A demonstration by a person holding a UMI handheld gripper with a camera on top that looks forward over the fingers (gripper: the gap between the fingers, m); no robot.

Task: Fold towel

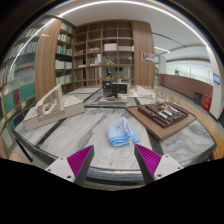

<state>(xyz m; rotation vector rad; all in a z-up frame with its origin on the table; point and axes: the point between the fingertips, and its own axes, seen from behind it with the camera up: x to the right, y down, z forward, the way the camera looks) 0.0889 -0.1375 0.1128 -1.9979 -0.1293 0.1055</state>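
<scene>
A light blue towel [122, 132] lies bunched and partly folded on the marble table [75, 130], just ahead of my fingers and a little to the right of the middle. My gripper [112, 160] is open and empty, held above the table's near edge. Its two magenta pads [77, 159] stand wide apart, with nothing between them. The towel is apart from both fingers.
A dark wooden tray [163, 116] with items stands on the table to the right of the towel. White model objects [48, 100] sit at the far left. Wooden bookshelves [105, 55] line the back wall. A dark rail [110, 172] runs just below the fingers.
</scene>
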